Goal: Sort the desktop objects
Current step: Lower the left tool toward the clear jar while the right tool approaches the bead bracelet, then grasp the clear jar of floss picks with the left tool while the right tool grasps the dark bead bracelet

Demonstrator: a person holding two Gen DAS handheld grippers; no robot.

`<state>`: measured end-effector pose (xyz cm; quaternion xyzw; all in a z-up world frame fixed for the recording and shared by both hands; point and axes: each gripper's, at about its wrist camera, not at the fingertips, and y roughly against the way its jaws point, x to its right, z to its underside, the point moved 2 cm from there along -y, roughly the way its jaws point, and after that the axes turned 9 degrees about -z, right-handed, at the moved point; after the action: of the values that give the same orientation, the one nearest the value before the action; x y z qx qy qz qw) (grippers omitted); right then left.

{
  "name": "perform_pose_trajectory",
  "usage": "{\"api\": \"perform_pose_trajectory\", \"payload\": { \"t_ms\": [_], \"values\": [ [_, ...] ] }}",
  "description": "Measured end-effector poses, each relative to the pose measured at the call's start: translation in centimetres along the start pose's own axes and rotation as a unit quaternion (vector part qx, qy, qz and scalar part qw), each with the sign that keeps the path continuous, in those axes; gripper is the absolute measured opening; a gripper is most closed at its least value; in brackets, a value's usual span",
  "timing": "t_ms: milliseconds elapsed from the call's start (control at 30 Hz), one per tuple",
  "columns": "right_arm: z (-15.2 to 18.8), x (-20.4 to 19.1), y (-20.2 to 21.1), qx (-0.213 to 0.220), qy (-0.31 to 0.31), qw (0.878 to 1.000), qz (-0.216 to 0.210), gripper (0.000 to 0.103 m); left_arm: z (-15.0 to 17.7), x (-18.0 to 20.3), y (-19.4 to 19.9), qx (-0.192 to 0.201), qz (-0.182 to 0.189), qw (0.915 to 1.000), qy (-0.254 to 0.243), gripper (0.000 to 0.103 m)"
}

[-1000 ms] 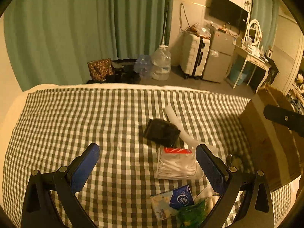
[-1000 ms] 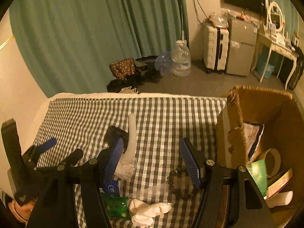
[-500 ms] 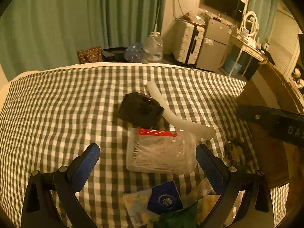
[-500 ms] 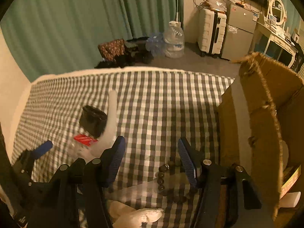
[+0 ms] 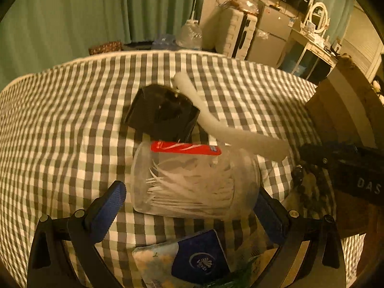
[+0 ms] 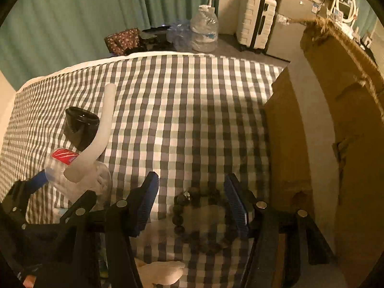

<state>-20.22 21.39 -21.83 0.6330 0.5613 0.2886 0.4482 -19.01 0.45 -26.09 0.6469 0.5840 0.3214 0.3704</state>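
While the left wrist view looks down on the grey-and-white checked cloth [image 5: 60, 124], the left hand-held gripper [image 5: 189, 204] is spread wide, its blue-padded fingers [image 5: 108, 210] flanking a clear plastic bag of white cotton swabs with a red top strip [image 5: 192, 182]; pads not pressing it, nothing grasped. Beyond the bag lies a black glossy square container [image 5: 163, 116] on its side, with a long white foam tube [image 5: 225, 129] running across beside it and over the bag's top edge. Just below the gripper, a blue-and-yellow tissue pack [image 5: 189, 261]. Right edge: dark bead bracelet [image 5: 302, 184], part of the other black gripper, brown cardboard box [image 5: 348, 110]

Right wrist view: right hand-held gripper [image 6: 192, 199] open about halfway, fingers either side of the dark bead bracelet [image 6: 189, 218] on the cloth [image 6: 192, 110], not clamping it as far as the blur lets me tell. Cardboard box wall [image 6: 300, 144] stands just right of it. Left: foam tube [image 6: 100, 134], black container [image 6: 80, 127], swab bag [image 6: 72, 168], left gripper's blue tip [image 6: 37, 180] beside the bag. White crumpled item [image 6: 163, 272] at bottom edge, unclear what
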Motion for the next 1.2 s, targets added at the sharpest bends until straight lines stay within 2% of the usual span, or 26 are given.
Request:
{"api": "perform_pose_trajectory", "payload": {
  "t_ms": [133, 233, 333, 533, 600, 733, 833, 867, 900, 1000, 1200],
  "values": [
    [0.7, 0.5, -0.4, -0.021, -0.017, 1.000, 0.013, 0.055, 0.1, 0.2, -0.4, -0.006, -0.007, 0.9999, -0.009, 0.103],
    [1.4, 0.9, -0.8, -0.044, -0.041, 0.998, 0.001, 0.053, 0.0, 0.8, -0.8, -0.015, -0.018, 0.9994, -0.025, 0.103],
    [1.8, 1.1, -0.8, -0.056, -0.043, 0.998, 0.002, 0.053, 0.0, 1.3, -1.0, -0.020, -0.014, 0.9983, -0.054, 0.090],
    [2.2, 1.2, -1.9, -0.074, -0.040, 0.996, -0.005, 0.052, -0.1, 1.4, -0.6, -0.024, 0.000, 0.9984, -0.051, 0.090],
    [2.2, 1.5, -2.4, -0.080, -0.048, 0.996, -0.012, 0.042, -0.1, 1.2, -0.4, -0.021, 0.001, 0.9985, -0.051, 0.090],
    [2.5, 1.5, -3.2, -0.084, -0.033, 0.996, -0.010, 0.038, 0.0, 0.3, 0.0, -0.019, 0.002, 0.9984, -0.052, 0.089],
    [2.5, 1.5, -3.5, -0.083, -0.030, 0.996, -0.014, 0.030, -0.1, -0.4, 0.3, -0.016, 0.001, 0.9985, -0.052, 0.089],
    [2.6, 1.5, -3.7, -0.085, -0.032, 0.996, -0.020, 0.020, -0.1, -0.6, 0.5, -0.015, 0.002, 0.9985, -0.052, 0.089],
    [2.8, 1.4, -3.9, -0.091, -0.036, 0.995, -0.027, 0.016, -0.2, -0.7, 0.7, -0.014, 0.002, 0.9985, -0.052, 0.089],
    [3.3, 1.2, -3.8, -0.087, -0.026, 0.996, -0.024, 0.015, -0.3, -1.1, 1.5, -0.006, 0.004, 0.9986, -0.053, 0.089],
    [3.4, 0.3, -1.6, -0.065, -0.012, 0.996, -0.065, 0.013, -0.9, -1.7, 3.2, 0.007, 0.005, 0.9994, -0.034, 0.089]
  ]
}}
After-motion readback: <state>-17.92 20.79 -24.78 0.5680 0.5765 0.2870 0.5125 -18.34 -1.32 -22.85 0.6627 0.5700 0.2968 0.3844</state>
